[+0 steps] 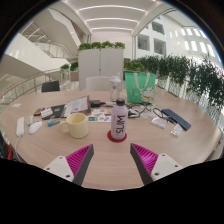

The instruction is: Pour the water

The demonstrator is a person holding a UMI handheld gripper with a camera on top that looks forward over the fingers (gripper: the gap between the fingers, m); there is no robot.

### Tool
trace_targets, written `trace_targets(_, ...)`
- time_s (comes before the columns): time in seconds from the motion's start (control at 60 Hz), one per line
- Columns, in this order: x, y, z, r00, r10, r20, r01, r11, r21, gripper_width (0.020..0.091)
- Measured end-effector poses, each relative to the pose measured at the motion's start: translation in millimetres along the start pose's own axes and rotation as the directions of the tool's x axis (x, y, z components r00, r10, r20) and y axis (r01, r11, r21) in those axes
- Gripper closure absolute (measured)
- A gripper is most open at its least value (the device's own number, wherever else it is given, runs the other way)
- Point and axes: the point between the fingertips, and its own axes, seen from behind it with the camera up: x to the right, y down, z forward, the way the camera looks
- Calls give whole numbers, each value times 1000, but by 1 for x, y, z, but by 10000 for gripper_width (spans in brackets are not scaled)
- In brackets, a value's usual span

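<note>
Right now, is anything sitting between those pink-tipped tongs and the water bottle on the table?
Nothing visible does. The clear plastic bottle with the red base stands just ahead of the open tongs, with only bare round wooden table between. The cream ceramic mug sits off beside the bottle.

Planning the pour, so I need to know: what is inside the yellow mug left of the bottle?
Only the yellow mug's outer wall and rim show; its inside is hidden from this low angle. The open gripper points at the bottle.
</note>
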Motion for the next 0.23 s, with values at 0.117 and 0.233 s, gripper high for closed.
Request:
trace_targets(0.117,-22,8,-74,999,32,-39,-32,999,4,276)
trace_targets(0.233,-43,10,-131,994,107,-31,-107,994,1,276)
